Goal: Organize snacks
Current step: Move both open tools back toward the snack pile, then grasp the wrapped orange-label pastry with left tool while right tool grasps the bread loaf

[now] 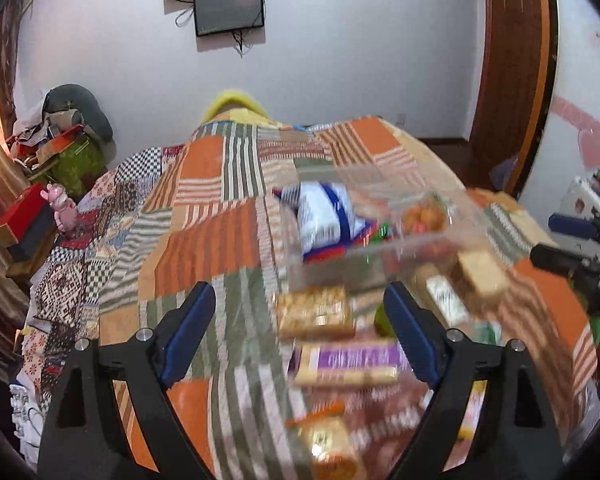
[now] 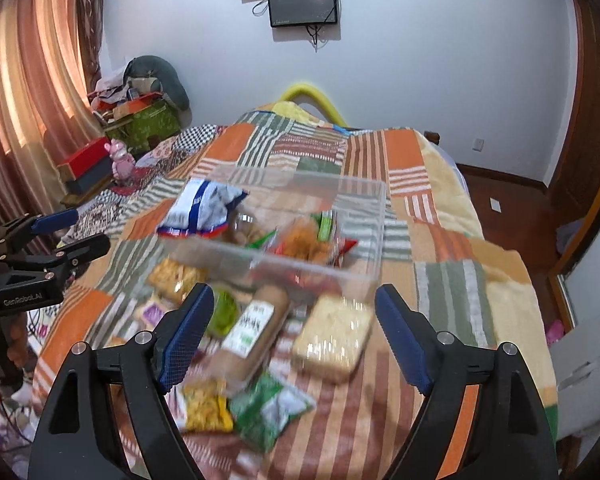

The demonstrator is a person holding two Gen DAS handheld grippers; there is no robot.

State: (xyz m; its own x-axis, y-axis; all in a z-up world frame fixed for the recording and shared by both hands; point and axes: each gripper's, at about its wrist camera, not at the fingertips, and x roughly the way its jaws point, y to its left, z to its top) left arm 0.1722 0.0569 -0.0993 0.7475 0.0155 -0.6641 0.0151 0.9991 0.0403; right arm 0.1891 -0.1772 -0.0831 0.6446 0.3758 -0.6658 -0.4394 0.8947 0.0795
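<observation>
The left tongs (image 1: 300,332) were seen released, their blue pads spread wide with nothing gripped between them, low in the left wrist view above the patchwork bedspread (image 1: 204,208). The right tongs (image 2: 296,332) were likewise released and empty, low in the right wrist view.

A clear plastic bin (image 2: 364,216) was set on the bed at the centre of the right wrist view. A blue and white bag (image 2: 204,204) was leaned in its left part, and orange snacks (image 2: 304,240) were seen at its middle.

Loose snacks were spread on the bedspread in front of the bin: a brown tube with a white label (image 2: 256,328), a pale square pack (image 2: 336,336), a green packet (image 2: 272,408) and a yellow packet (image 2: 206,408), all blurred.

A dark screen (image 2: 303,4) was mounted on the wall at the upper centre.
</observation>
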